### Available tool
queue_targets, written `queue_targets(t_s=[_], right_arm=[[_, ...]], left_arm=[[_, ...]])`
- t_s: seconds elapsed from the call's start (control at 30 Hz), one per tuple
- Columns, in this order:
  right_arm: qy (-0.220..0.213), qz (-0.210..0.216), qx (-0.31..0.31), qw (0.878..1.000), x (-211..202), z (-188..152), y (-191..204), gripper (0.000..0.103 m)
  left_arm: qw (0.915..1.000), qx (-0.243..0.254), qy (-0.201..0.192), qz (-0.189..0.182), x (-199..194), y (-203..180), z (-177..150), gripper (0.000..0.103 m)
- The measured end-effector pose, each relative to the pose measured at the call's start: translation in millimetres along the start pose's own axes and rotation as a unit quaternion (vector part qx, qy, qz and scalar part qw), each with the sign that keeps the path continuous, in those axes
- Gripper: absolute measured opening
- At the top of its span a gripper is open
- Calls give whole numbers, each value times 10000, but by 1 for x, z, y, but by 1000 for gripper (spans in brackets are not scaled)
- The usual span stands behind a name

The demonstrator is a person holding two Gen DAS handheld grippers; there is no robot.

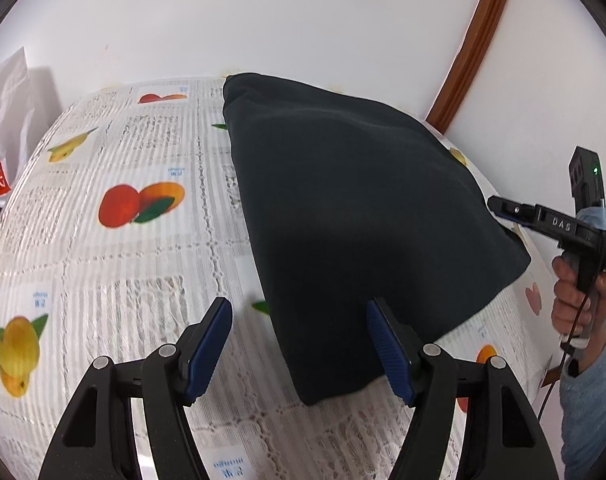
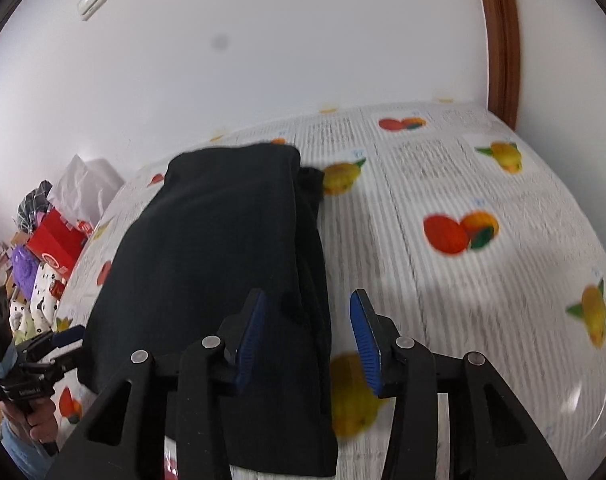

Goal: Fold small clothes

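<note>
Worktop (image 1: 115,248), one, under a white lace cloth printed with fruit. Black garment (image 1: 367,216), one, folded into a thick layered pad, lying flat on the worktop; a second dark layer shows along its right edge in the right wrist view. My tongs, two: left tongs (image 1: 299,350) spread apart, gripping nothing, over the garment's near corner; right tongs (image 2: 307,340) parted, pads clear of the cloth, garment edge between them. Red box (image 2: 57,246), one, among clutter beyond the worktop; contents hidden.
</note>
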State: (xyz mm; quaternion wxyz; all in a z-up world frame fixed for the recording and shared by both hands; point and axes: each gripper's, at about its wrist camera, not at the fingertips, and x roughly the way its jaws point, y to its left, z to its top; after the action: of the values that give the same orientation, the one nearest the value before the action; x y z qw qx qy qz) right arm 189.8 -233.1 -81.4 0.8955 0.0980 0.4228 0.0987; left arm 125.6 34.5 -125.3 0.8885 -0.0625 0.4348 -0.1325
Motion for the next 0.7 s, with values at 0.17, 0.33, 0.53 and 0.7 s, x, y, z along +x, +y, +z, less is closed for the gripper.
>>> queue_targets(t_s=[0.17, 0.33, 0.53, 0.7], right_arm=[[-312, -95, -90, 9994, -1, -17, 2, 5], [-700, 215, 276, 9969, -13, -25, -9, 5], [-649, 207, 508, 9964, -12, -30, -14, 5], [-554, -19, 379, 9977, -19, -40, -15, 5]], left_arm=[[10000, -81, -5, 56, 1, -1, -9, 68], [9998, -63, -46, 166, -4, -4, -13, 68], [9995, -29, -91, 306, -9, -8, -16, 68], [9993, -83, -101, 343, -9, -9, -18, 68]])
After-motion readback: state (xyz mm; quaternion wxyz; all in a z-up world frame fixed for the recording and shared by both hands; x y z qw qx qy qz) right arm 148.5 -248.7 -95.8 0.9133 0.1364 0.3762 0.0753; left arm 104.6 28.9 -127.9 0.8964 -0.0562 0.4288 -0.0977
